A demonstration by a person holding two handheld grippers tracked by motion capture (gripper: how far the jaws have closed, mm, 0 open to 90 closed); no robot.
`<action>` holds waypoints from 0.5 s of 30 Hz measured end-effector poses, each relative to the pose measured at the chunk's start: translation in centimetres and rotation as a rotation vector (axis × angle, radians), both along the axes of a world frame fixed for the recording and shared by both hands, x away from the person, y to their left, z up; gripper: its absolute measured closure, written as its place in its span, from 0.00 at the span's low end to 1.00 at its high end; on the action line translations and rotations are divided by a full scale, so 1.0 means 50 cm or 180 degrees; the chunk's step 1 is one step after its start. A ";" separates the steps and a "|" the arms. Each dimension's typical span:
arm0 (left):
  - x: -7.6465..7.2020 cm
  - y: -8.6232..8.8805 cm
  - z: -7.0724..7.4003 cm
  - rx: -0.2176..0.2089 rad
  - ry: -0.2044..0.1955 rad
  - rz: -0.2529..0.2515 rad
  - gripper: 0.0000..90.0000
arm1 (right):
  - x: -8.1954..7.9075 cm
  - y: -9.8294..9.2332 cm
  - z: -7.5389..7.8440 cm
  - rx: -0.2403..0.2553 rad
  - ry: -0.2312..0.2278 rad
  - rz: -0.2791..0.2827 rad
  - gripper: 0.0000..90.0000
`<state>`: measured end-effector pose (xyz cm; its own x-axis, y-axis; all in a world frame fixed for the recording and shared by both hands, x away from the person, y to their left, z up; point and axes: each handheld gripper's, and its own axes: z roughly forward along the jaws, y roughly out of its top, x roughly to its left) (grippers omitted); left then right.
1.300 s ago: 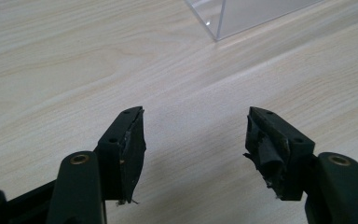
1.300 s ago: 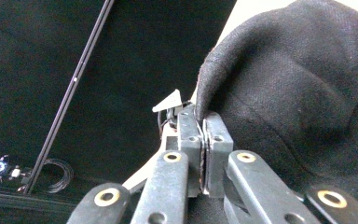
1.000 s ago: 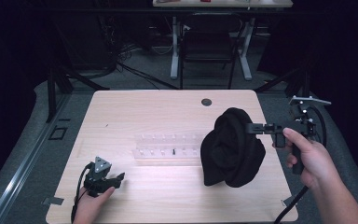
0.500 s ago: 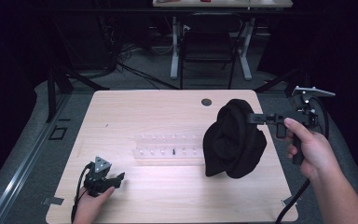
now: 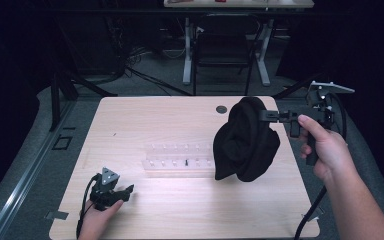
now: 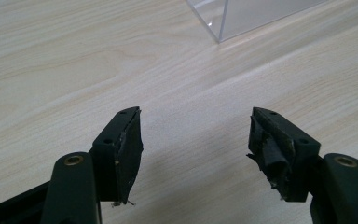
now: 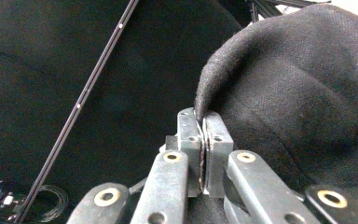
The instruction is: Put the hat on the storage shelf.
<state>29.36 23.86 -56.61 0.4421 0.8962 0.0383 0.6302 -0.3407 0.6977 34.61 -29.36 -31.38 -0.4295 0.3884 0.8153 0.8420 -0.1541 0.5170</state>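
Note:
A black cloth (image 5: 245, 142) hangs bunched above the right half of the wooden table (image 5: 145, 120), lifted by its upper edge. My right gripper (image 5: 264, 115) is shut on that edge. In the right gripper view the jaws are pressed together on a fold of the cloth (image 7: 303, 88), with my right gripper (image 7: 203, 117) pointing level. My left gripper (image 5: 125, 190) rests near the table's front left corner. In the left gripper view my left gripper (image 6: 196, 135) is open with bare wood between its jaws.
A clear plastic rack (image 5: 180, 159) lies in the middle of the table, partly behind the cloth; its corner (image 6: 223, 18) shows ahead of the left jaws. A round grommet hole (image 5: 221, 108) sits near the far edge. Desk legs and cables (image 5: 190, 60) stand beyond the table.
My right gripper has risen and drawn slightly to the right, lifting the cloth higher off the table. The left gripper has stayed in place.

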 end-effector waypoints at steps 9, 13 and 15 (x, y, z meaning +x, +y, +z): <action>0.000 0.002 0.003 -0.0016 -0.0021 0.0011 0.39 | 0.027 0.028 0.001 -0.0038 0.0007 -0.0017 0.99; -0.001 0.005 0.004 -0.0032 -0.0024 0.0022 0.38 | 0.039 0.042 0.002 -0.0024 0.0010 -0.0027 0.99; -0.001 0.006 0.004 -0.0023 -0.0021 0.0021 0.38 | 0.044 0.050 0.003 -0.0030 0.0006 -0.0024 0.99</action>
<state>29.33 24.15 -56.43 0.4358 0.8994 0.0347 0.6278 -0.3313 0.7043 36.83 -26.88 -31.23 -0.4250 0.3993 0.8124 0.8418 -0.1555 0.5169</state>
